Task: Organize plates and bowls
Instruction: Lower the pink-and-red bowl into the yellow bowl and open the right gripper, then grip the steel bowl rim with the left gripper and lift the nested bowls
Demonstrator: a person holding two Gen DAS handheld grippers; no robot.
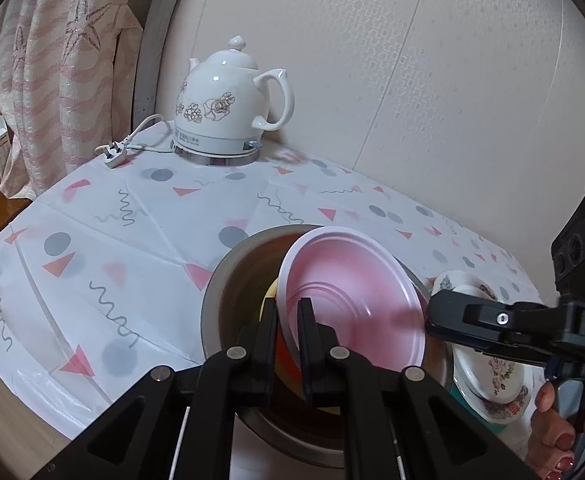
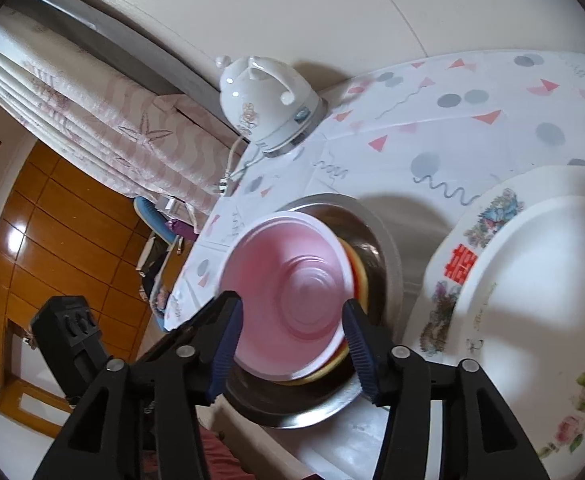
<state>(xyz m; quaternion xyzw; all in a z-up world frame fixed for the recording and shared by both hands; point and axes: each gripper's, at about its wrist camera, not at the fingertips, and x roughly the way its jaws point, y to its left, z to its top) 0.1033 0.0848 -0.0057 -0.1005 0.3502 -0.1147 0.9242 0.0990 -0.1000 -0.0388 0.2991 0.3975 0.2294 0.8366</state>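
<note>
Over the steel basin (image 1: 228, 280) at the middle of the patterned tablecloth (image 1: 104, 240), the left gripper (image 1: 286, 320) is clenched on the near rim of a pink plastic bowl (image 1: 352, 296), its two pads pinching the thin white edge so the bowl hangs tilted, bottom facing the cameras. The bowl sits partly inside the basin, above what looks like a yellow and an orange dish (image 2: 356, 276) nested there, though how many lie beneath I cannot tell. The right gripper (image 2: 292, 344) is released: its blue-padded jaws stand apart on either side of the pink bowl with clear gaps, pressing on nothing. Just beside the basin on the right lies a stack of floral plates (image 2: 492, 264) with a white plate on top.

The step in hand seems to be settling the pink bowl onto the nested dishes. To do it well, the left hand should level the bowl before lowering, so the rim seats evenly and does not wedge against the basin wall. A one-sided rim pinch lets light plastic swing, so a slow descent is wise, and the right gripper should keep off the floral plates.
</note>
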